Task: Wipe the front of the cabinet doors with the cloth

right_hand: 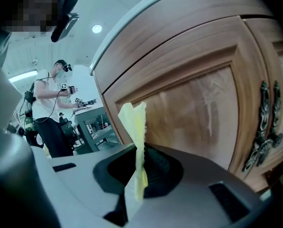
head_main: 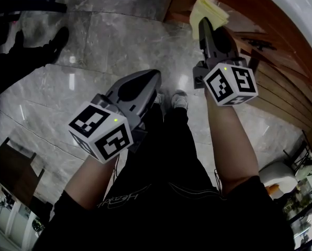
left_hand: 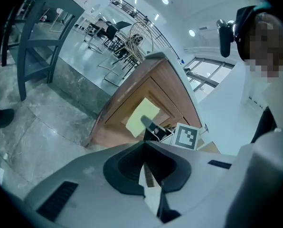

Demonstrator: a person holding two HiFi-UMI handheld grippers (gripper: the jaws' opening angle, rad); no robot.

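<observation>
Two grippers are in our hands above the grey marble floor (head_main: 119, 41). On the left, the left gripper (head_main: 155, 76) hangs over the floor, well apart from the cabinet, its jaws pressed together with nothing between them. To its right, the right gripper (head_main: 203, 24) reaches toward the wooden cabinet (head_main: 281, 72), jaws clamped on the yellow cloth (head_main: 209, 9) — a folded edge stands up between them. The cloth sits close against the cabinet door (right_hand: 193, 103), left of its ornate metal handles (right_hand: 266, 127) — we cannot tell whether it touches the wood.
</observation>
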